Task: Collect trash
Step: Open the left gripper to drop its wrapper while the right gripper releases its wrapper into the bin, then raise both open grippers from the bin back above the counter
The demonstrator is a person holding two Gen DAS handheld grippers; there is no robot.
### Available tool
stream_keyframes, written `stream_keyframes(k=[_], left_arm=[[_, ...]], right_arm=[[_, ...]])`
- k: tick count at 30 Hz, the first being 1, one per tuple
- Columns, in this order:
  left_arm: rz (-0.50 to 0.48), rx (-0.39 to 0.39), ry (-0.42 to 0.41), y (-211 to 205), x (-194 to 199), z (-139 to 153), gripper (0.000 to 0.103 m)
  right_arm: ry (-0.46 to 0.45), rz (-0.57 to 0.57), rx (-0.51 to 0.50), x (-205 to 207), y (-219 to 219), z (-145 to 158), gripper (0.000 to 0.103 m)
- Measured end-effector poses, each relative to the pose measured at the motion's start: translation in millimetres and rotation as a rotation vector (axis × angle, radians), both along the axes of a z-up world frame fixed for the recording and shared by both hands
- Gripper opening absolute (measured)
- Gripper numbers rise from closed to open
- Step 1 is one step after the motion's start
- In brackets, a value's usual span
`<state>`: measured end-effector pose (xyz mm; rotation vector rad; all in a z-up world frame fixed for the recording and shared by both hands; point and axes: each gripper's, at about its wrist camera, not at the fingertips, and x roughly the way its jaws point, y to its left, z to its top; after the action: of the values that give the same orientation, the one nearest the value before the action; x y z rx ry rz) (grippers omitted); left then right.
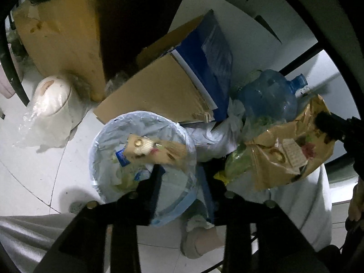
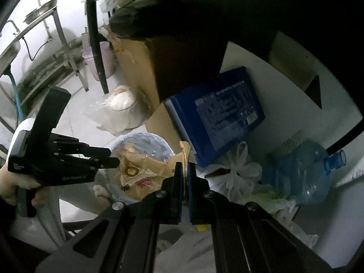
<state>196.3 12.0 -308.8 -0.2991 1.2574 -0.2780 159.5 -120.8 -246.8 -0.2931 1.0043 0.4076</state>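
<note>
A trash bin (image 1: 96, 150) with a pale blue liner stands on the floor, holding crumpled brown paper trash (image 1: 157, 149) and wrappers. My left gripper (image 1: 183, 175) hangs just above the bin, open, with nothing between its fingers. My right gripper (image 2: 185, 166) is shut on the top edge of a brown paper bag (image 2: 138, 170) stuffed with rubbish. The bag hangs beside and partly over the bin (image 2: 136, 137). In the left wrist view that bag (image 1: 289, 152) is at the right, with the right gripper (image 1: 323, 120) dark and blurred at its upper corner. The left gripper (image 2: 112, 158) points at the bag's left side.
Cardboard boxes (image 1: 159, 91) and a blue box (image 2: 218, 113) lean against the wall behind the bin. Right of the bin lie a blue water jug (image 2: 304, 170) and a tied white plastic bag (image 2: 238, 173). A plastic-wrapped white cooker (image 1: 52, 100) stands left. A person's slippered foot (image 1: 200, 241) is below.
</note>
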Motion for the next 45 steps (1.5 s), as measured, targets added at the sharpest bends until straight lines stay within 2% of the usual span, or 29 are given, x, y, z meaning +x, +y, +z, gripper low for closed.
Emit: stream_keyframes(k=[8, 17, 25, 27, 30, 33, 34, 35, 45], left_arm=[[0.071, 0.011, -0.001, 21, -6, -5, 0.045], [0.213, 0.034, -0.025, 72, -26, -2, 0.045], [0.278, 0.029, -0.036, 101, -36, 0, 0.045], [0.284, 0.028, -0.041, 105, -38, 2, 0.045], [0.286, 0.028, -0.042, 106, -39, 3, 0.045], [0.284, 0.029, -0.045, 105, -39, 3, 0.044], [0.283, 0.03, -0.047, 105, -39, 4, 0.044], [0.282, 0.031, -0.05, 105, -40, 6, 0.044], [0.259, 0.074, -0.09, 96, -50, 30, 0.044]], right_arm=[[0.034, 0.019, -0.019, 13, 11, -18, 0.003], [0.094, 0.102, -0.039, 19, 63, -48, 0.003], [0.134, 0.145, -0.078, 27, 107, -69, 0.004], [0.141, 0.14, -0.088, 30, 113, -74, 0.004], [0.167, 0.126, -0.101, 34, 120, -81, 0.011], [0.183, 0.123, -0.1, 35, 123, -85, 0.02], [0.185, 0.121, -0.101, 34, 123, -85, 0.026], [0.186, 0.121, -0.1, 34, 123, -85, 0.027], [0.164, 0.114, -0.065, 20, 106, -65, 0.028]])
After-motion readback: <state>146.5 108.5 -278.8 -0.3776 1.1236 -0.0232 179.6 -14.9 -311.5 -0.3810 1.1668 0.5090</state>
